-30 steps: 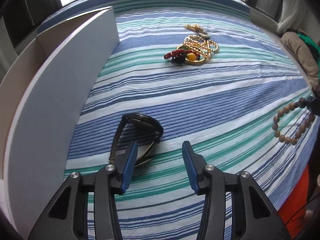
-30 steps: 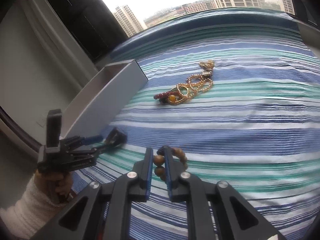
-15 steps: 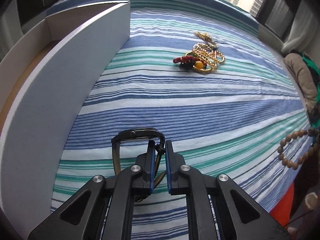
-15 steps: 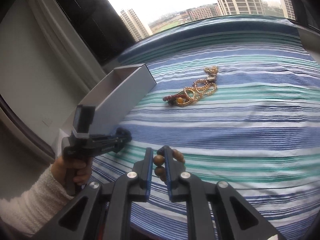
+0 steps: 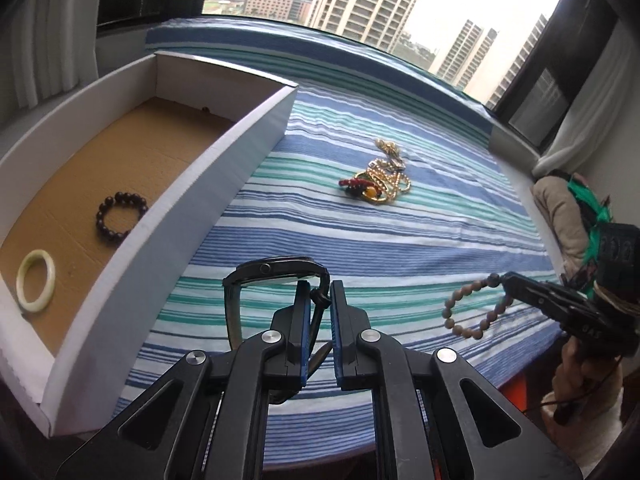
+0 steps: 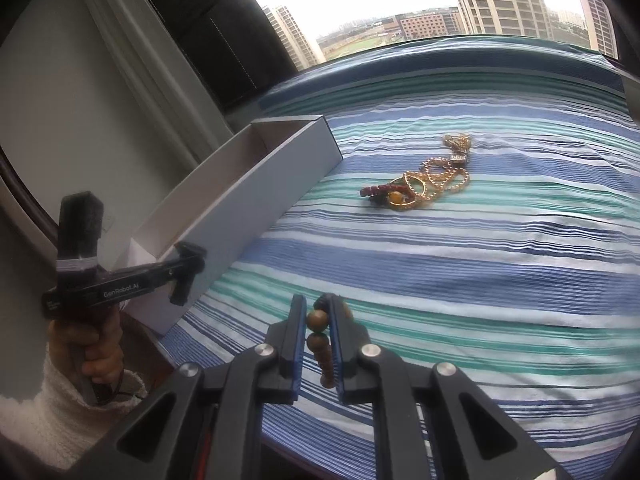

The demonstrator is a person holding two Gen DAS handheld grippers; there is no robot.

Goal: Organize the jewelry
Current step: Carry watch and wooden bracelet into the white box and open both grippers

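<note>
1. Jaws on my left gripper (image 5: 320, 300) are pinched together on the strap of a black wristwatch with a dark rectangular face (image 5: 276, 276), which I hold clear above the blue, green and white striped bedcover (image 5: 360, 240).
2. My right gripper (image 6: 319, 320) is clamped on a bracelet of round brown wooden beads (image 6: 318, 336); in the left wrist view the same bracelet (image 5: 472, 312) hangs as a loop from its tips above the near edge of the cover.
3. I see a long white cardboard box with a brown floor (image 5: 224, 168) standing on the left side of the cover, open at the top.
4. Inside it lie a bracelet of dark round beads (image 5: 120, 218) and, nearer me, a pale green bangle (image 5: 36, 282), apart from each other.
5. I see a tangled heap of gold chains with red beads and an amber bead (image 5: 378, 184) resting mid-cover, well apart from both grippers and to the right of the box.
6. A hand in a white knitted sleeve (image 6: 90, 344) grips the left gripper's handle.
</note>
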